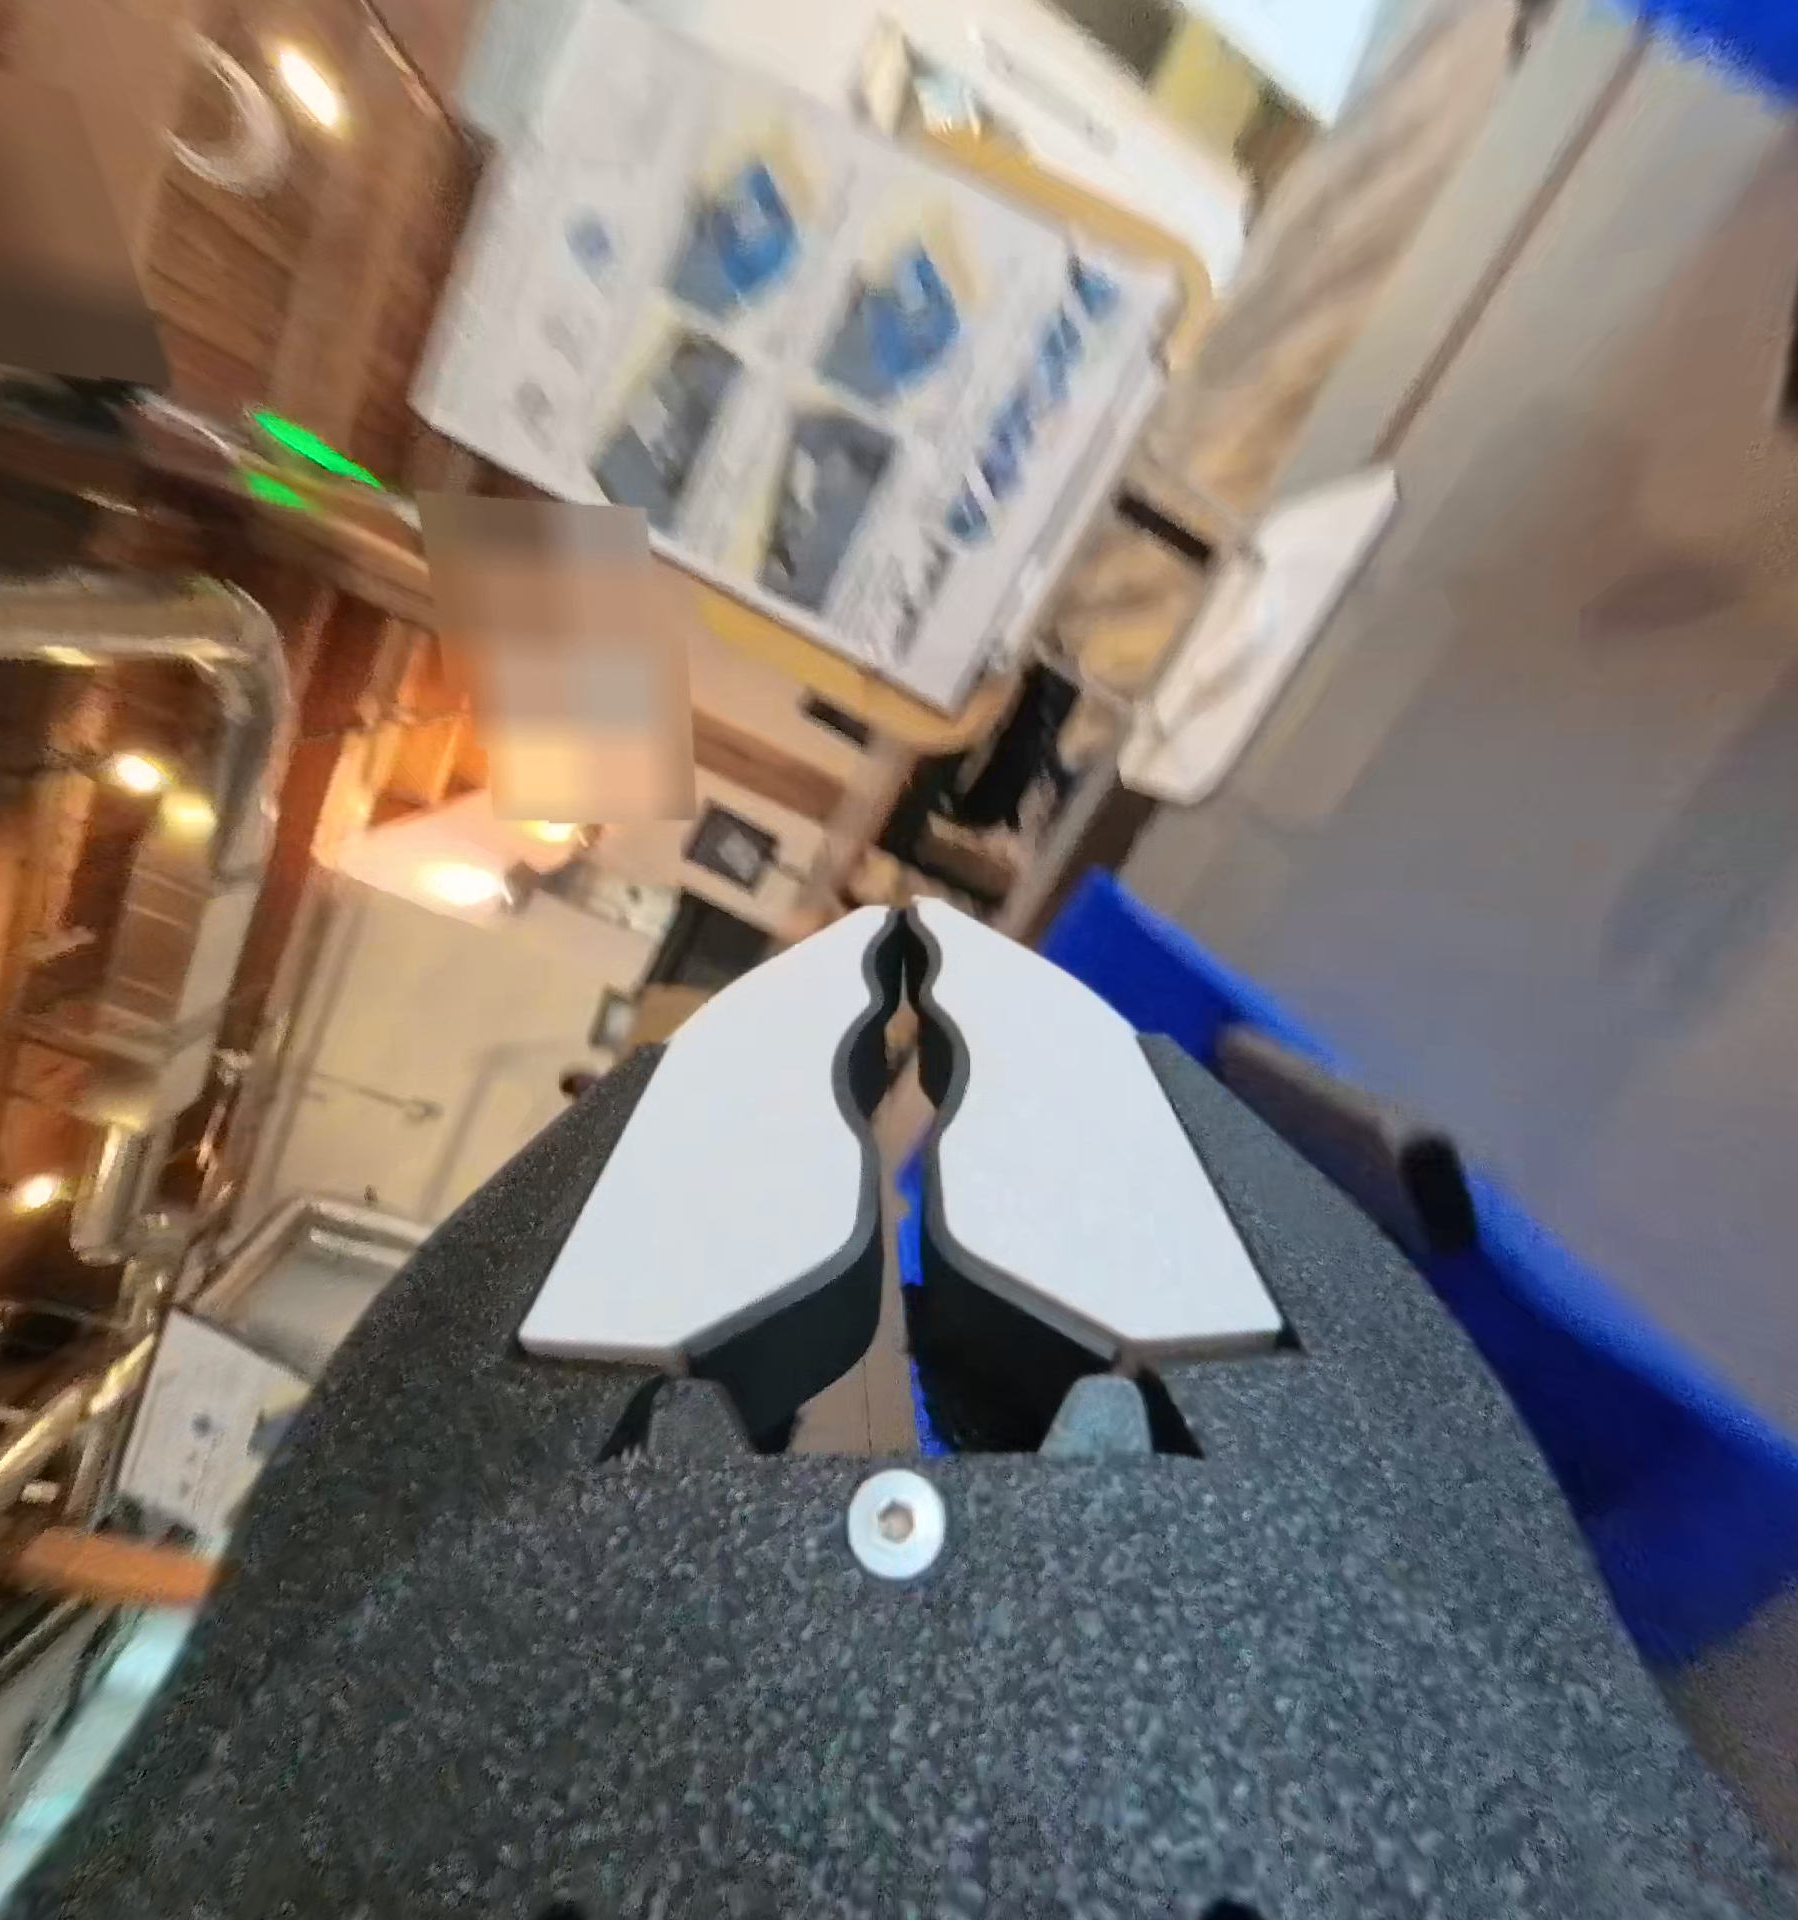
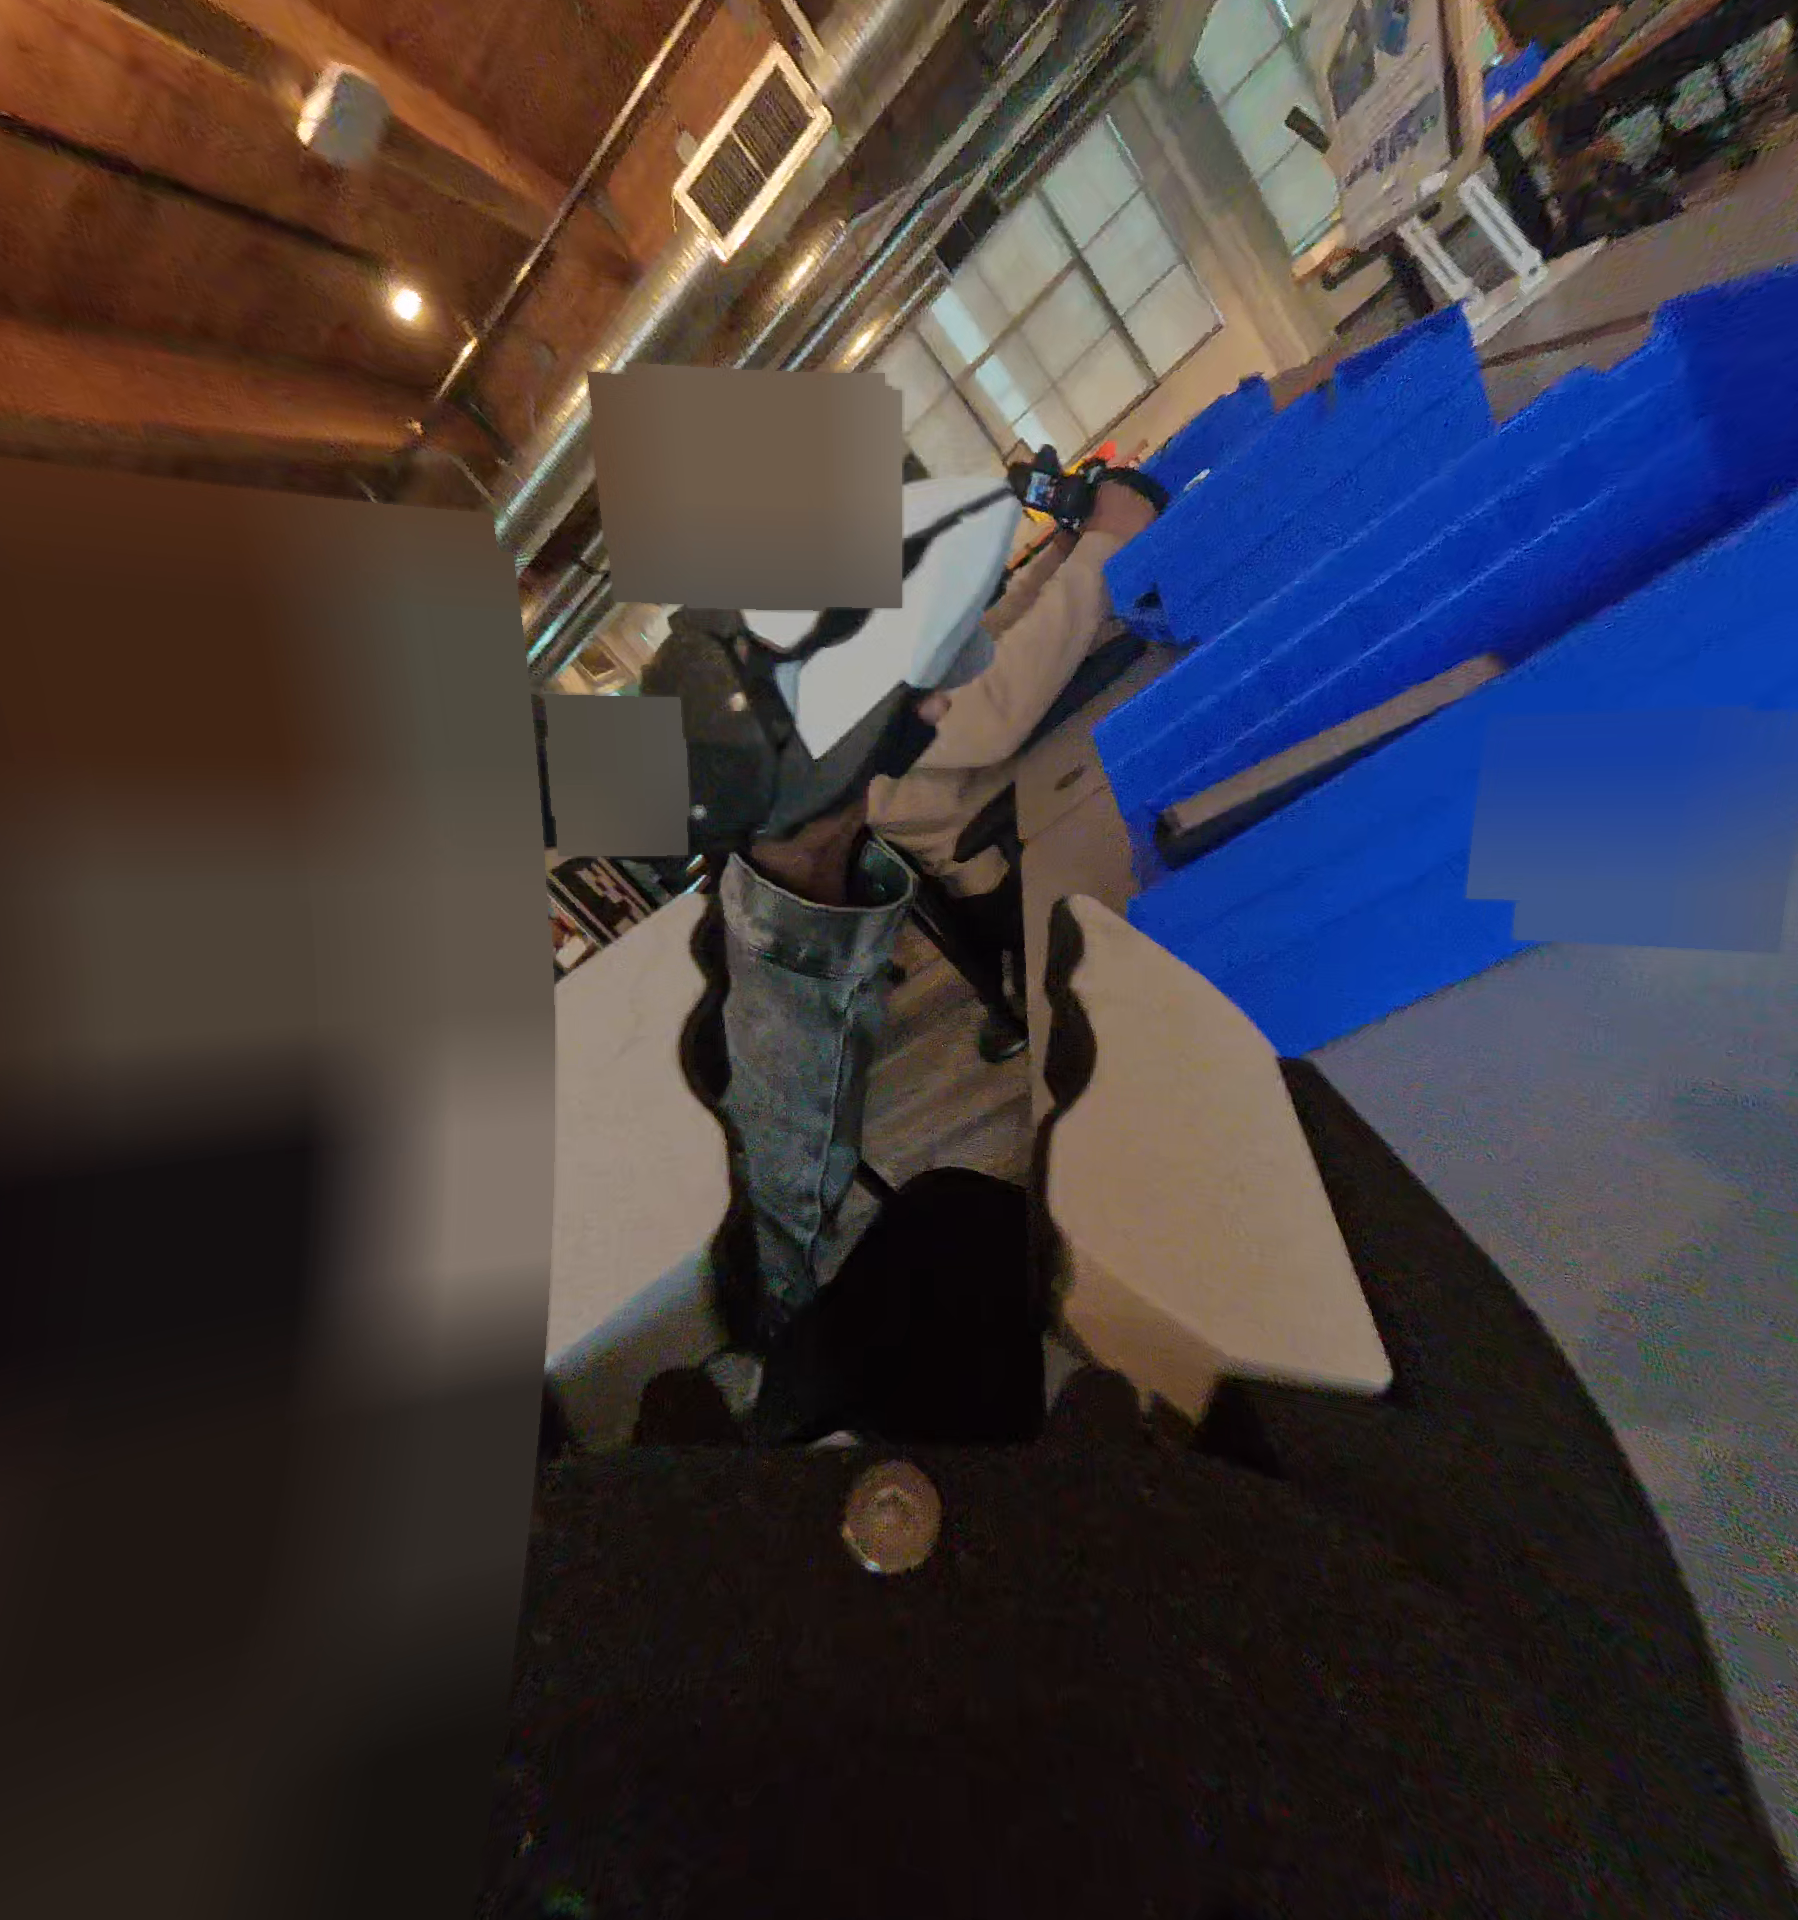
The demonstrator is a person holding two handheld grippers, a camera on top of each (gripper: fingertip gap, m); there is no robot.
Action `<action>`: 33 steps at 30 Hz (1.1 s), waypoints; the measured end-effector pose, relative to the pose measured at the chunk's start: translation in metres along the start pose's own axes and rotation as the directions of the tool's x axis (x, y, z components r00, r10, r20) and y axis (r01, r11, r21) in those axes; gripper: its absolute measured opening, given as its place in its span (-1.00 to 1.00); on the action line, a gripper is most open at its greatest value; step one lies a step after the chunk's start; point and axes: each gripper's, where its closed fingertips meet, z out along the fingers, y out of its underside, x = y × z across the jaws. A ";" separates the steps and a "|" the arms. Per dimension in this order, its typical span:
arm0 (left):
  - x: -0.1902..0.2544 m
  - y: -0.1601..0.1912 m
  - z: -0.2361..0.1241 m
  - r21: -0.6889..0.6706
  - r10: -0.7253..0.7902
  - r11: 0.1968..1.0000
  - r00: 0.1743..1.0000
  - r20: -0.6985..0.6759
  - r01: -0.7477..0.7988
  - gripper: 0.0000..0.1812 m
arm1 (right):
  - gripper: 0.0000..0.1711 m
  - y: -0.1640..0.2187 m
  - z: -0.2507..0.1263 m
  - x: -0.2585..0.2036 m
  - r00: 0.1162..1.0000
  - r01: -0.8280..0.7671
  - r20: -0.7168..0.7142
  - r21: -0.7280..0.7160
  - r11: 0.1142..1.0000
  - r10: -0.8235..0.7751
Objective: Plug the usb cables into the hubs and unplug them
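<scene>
No usb cable and no hub shows in either view. My left gripper [image 1: 905, 916] is shut, its white fingers [image 1: 770, 1143] meet at the tips with nothing between them, and it points up into a blurred room. My right gripper [image 2: 887, 925] is open, its right finger [image 2: 1175, 1143] well apart from the left one, which a blurred patch partly hides. Nothing is held between them. A person's arm in a grey denim sleeve [image 2: 801, 1039] shows through the gap, farther off, and the pads do not touch it.
Blue plastic bins [image 2: 1446, 644] are stacked on the grey surface [image 2: 1601, 1195] to the right; a blue bin [image 1: 1497, 1247] also shows in the left wrist view. A person in a beige top [image 2: 1020, 665] stands beyond, holding up a device. A white board with pictures [image 1: 801, 343] hangs ahead. About 15 centimetres separates my left fingertips from my right.
</scene>
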 end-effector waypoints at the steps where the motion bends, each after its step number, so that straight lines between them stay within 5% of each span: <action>1: 0.003 0.020 0.003 -0.076 0.023 0.997 1.000 -0.016 -0.025 -1.00 | -0.35 0.000 -0.005 0.004 1.000 -0.006 -0.017 -0.003 1.000 0.006; 3: 0.004 0.058 0.003 -0.184 0.081 0.979 0.996 -0.046 -0.088 -1.00 | -0.39 -0.001 -0.023 0.010 0.996 0.036 -0.078 -0.012 0.999 -0.036; 6: 0.021 0.110 -0.002 -0.366 -0.130 0.930 0.962 -0.242 0.033 -0.61 | -0.44 -0.011 -0.055 0.011 0.966 0.176 -0.188 -0.021 0.984 -0.177; 9: 0.043 0.105 -0.011 -0.319 -0.293 0.932 0.873 -0.389 0.171 -0.54 | -0.46 -0.026 -0.082 0.006 0.918 0.293 -0.278 -0.006 0.956 -0.283; 12: 0.070 0.094 -0.025 -0.209 -0.222 0.968 0.859 -0.462 0.138 -0.48 | -0.48 -0.038 -0.099 -0.001 0.886 0.354 -0.324 0.009 0.935 -0.332; 17: 0.092 0.102 -0.015 -0.188 -0.004 0.981 0.953 -0.304 -0.055 -0.52 | -0.50 -0.047 -0.112 -0.006 0.854 0.400 -0.371 0.021 0.916 -0.364; 22: 0.096 0.082 0.009 -0.101 -0.042 0.995 0.967 -0.249 0.017 -0.71 | -0.50 -0.043 -0.110 -0.008 0.824 0.437 -0.392 -0.021 0.899 -0.409; 25: 0.092 0.079 0.018 -0.119 -0.174 0.982 0.950 -0.259 0.147 -0.87 | -0.49 -0.038 -0.109 -0.004 0.792 0.461 -0.417 -0.073 0.885 -0.447; 27: 0.065 0.082 0.019 -0.104 -0.279 0.958 0.949 -0.147 0.266 -0.87 | -0.49 -0.032 -0.108 0.001 0.764 0.478 -0.430 -0.127 0.869 -0.482; 30: 0.011 0.079 0.008 0.014 -0.521 0.853 0.853 -0.028 0.522 -0.87 | -0.49 -0.024 -0.102 0.007 0.729 0.505 -0.422 -0.199 0.840 -0.538; 33: -0.030 0.055 -0.011 0.179 -0.666 0.725 0.743 -0.066 0.666 -0.87 | -0.48 -0.014 -0.091 0.006 0.696 0.555 -0.376 -0.258 0.791 -0.611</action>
